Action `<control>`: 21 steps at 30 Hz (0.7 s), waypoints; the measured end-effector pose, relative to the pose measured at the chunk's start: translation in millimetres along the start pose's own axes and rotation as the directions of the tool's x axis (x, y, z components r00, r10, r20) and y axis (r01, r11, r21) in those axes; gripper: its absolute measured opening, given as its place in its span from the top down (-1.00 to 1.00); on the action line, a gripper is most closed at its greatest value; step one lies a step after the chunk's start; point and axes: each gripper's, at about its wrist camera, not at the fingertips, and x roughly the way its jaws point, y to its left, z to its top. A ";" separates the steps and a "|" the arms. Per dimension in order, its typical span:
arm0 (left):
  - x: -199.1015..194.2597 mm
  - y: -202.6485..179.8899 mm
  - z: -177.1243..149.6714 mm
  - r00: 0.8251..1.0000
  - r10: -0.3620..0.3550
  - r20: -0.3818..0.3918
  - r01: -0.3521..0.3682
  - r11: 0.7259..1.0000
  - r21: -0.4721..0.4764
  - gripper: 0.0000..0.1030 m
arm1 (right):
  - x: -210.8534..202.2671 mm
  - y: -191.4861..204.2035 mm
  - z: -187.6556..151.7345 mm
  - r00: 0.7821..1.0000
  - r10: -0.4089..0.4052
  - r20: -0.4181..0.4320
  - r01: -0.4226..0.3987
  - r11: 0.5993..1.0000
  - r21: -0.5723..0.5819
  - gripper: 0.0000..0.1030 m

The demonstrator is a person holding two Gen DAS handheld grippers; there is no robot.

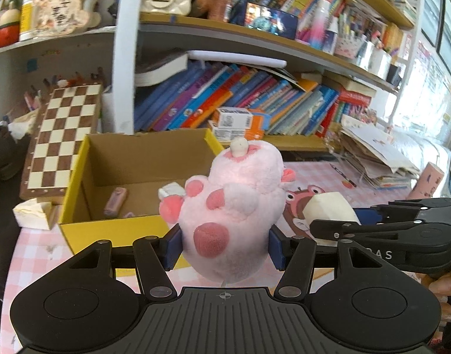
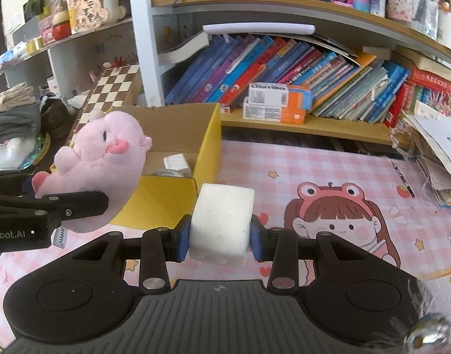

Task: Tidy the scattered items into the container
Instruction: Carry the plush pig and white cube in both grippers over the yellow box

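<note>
My left gripper [image 1: 224, 246] is shut on a pink plush pig [image 1: 237, 203] and holds it in the air just in front of the open yellow cardboard box [image 1: 75, 177]. In the right wrist view the pig [image 2: 104, 174] hangs at the left, by the box's near right corner [image 2: 209, 147]. My right gripper [image 2: 219, 242] is shut on a white block [image 2: 222, 221], above the pink mat to the right of the box. The block [image 1: 328, 209] also shows at the right in the left wrist view. Inside the box lie a small pink item [image 1: 116, 202] and a white item [image 2: 175, 162].
A chessboard [image 1: 63, 135] leans behind the box at the left. Bookshelves [image 2: 284, 67] full of books stand behind the table. A pile of papers [image 2: 437, 153] lies at the right. A pink checked mat with a cartoon girl [image 2: 337, 215] covers the table.
</note>
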 end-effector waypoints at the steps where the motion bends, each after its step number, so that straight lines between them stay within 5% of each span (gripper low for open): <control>1: -0.9 2.8 0.4 1.000 0.004 0.004 -0.004 1.000 -0.006 -0.11 | 0.5 2.1 2.0 1.000 0.002 0.001 -0.002 1.000 -0.005 0.28; 21: -4.3 59.0 28.2 0.992 0.081 0.099 -0.074 0.994 -0.076 -0.11 | 22.9 43.5 58.9 0.998 0.051 0.042 -0.045 0.989 -0.140 0.28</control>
